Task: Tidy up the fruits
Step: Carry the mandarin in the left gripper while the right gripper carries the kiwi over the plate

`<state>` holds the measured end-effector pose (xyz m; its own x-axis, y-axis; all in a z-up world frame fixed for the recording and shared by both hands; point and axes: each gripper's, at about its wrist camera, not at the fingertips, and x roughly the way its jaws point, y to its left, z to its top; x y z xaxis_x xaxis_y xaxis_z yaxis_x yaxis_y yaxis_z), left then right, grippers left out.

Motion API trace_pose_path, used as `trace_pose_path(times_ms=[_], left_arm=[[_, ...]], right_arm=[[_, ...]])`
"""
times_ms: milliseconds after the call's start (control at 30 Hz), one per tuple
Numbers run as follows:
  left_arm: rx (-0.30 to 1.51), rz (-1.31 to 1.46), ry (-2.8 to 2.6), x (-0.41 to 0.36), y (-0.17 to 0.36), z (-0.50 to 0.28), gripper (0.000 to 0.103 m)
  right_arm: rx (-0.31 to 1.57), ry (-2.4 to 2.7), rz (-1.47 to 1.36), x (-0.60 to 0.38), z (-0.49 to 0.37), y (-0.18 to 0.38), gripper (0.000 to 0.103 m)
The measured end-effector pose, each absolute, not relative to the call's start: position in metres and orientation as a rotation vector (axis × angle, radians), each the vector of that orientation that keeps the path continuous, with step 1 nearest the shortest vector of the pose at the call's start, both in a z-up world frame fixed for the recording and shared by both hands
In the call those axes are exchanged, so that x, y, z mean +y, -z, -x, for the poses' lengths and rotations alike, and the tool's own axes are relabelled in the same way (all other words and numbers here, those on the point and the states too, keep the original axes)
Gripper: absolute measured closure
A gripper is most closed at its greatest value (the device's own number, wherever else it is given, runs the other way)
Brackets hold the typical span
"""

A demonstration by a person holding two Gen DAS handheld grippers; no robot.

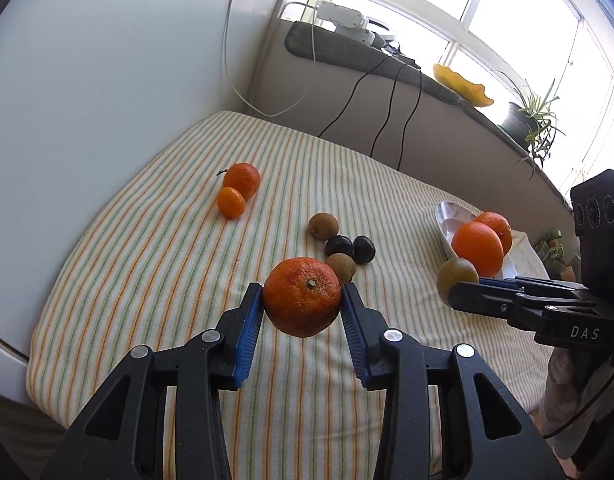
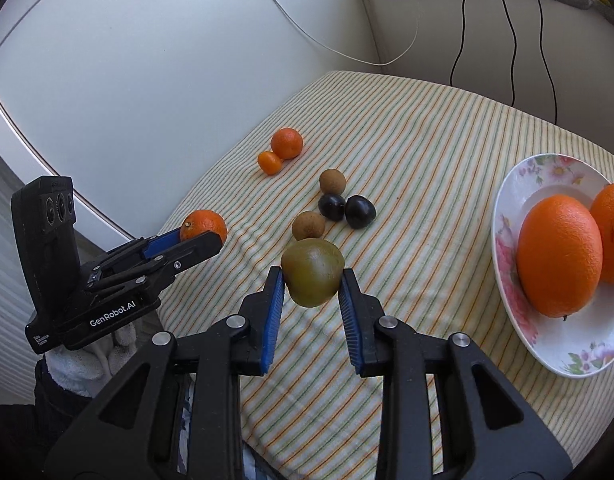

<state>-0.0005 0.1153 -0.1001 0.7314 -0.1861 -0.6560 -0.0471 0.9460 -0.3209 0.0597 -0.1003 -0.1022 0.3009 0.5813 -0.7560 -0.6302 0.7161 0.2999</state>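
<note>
now the right gripper (image 2: 311, 278), clamped on the green fruit (image 2: 313, 272), sat nearer the plate (image 2: 507, 276) off to its right; the left gripper (image 1: 302, 300) gripped a tangerine (image 1: 301, 297).

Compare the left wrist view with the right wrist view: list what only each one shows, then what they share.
Only the left wrist view: bright windows, a potted green plant, a white device on the grey sill.
Only the right wrist view: the white floral plate's flower pattern, seen from above.
Both: the left claw gripping a wrinkled orange mandarin, the right claw gripping a green-brown round fruit, two dark plums on striped cloth.
</note>
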Motion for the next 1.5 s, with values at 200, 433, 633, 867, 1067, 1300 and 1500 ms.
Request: trace_pose_path(times_ms=[200, 433, 633, 867, 1067, 1300, 1500], left_arm=[[0.746, 0.309, 0.161, 0.086, 0.093, -0.010, 0.065], [0.748, 0.273, 0.275, 0.040, 0.084, -0.021, 0.065], [0.741, 0.218, 0.370, -0.002, 0.074, -0.033, 0.065], [0.730, 0.167, 0.434, -0.042, 0.065, -0.049, 0.065], [0.730, 0.121, 0.491, -0.077, 0.064, -0.055, 0.065], [0.727, 0.062, 0.520, -0.106, 0.065, -0.062, 0.065], [0.726, 0.023, 0.520, -0.120, 0.068, -0.067, 0.065]], right_arm=[[0.928, -0.724, 0.036, -0.145, -0.053, 0.093, 0.074], [0.886, -0.623, 0.026, -0.195, -0.054, 0.081, 0.074], [0.869, -0.543, 0.007, -0.225, -0.062, 0.083, 0.074], [0.862, -0.466, -0.001, -0.256, -0.072, 0.088, 0.074], [0.864, -0.431, -0.005, -0.274, -0.081, 0.094, 0.074], [0.869, -0.413, 0.007, -0.283, -0.092, 0.100, 0.074], [0.873, -0.407, 0.005, -0.290, -0.099, 0.103, 0.074]])
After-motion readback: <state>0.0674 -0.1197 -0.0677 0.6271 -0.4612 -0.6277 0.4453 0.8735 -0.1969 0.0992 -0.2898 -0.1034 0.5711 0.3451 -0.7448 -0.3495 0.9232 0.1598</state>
